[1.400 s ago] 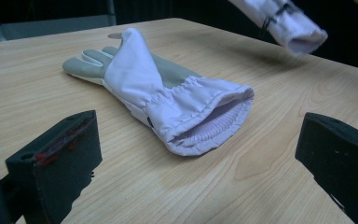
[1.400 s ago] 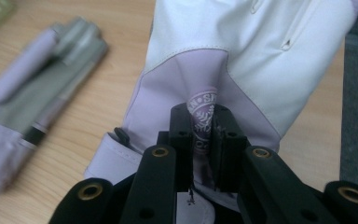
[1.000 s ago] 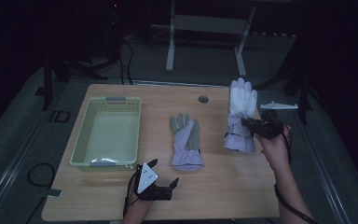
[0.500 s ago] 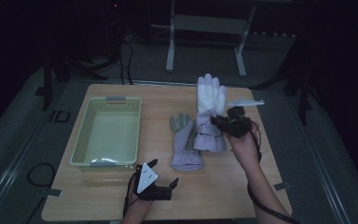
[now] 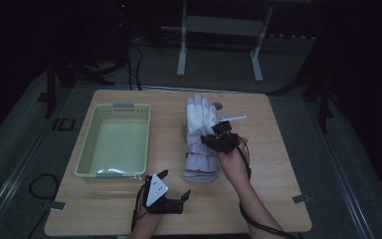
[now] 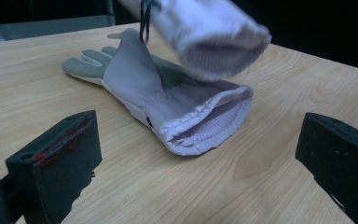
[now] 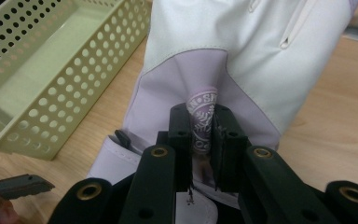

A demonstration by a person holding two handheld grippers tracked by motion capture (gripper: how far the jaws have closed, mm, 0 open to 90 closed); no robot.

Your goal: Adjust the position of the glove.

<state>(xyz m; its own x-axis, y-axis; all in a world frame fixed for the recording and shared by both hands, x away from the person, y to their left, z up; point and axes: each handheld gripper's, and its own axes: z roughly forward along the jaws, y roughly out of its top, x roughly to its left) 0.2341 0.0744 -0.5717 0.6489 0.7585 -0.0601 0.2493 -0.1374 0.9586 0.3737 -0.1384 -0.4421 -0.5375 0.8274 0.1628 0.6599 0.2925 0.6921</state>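
A white and lilac glove [image 5: 199, 115] hangs in my right gripper [image 5: 218, 140], which is shut on a fold with a printed tab at its wrist [image 7: 203, 125]. That held glove [image 7: 233, 51] is above a second, grey-palmed glove [image 6: 135, 79] lying flat mid-table, whose cuff [image 5: 201, 170] opens toward the front edge. The held glove's cuff [image 6: 209, 37] is blurred just over the lying one. My left gripper [image 5: 174, 185] rests open near the front edge, its jaws wide apart and pointed at the lying cuff with nothing between them [image 6: 196, 140].
A pale green perforated basket [image 5: 87, 149] stands empty on the table's left half, its wall [image 7: 74, 93] close to the gloves. A small round object [image 5: 218, 105] lies near the far edge. A metal stand [image 5: 219, 30] is on the floor beyond.
My right gripper has carried the white glove leftward from the table's right side to above the lying glove, sinking a little. The left gripper has stayed put.
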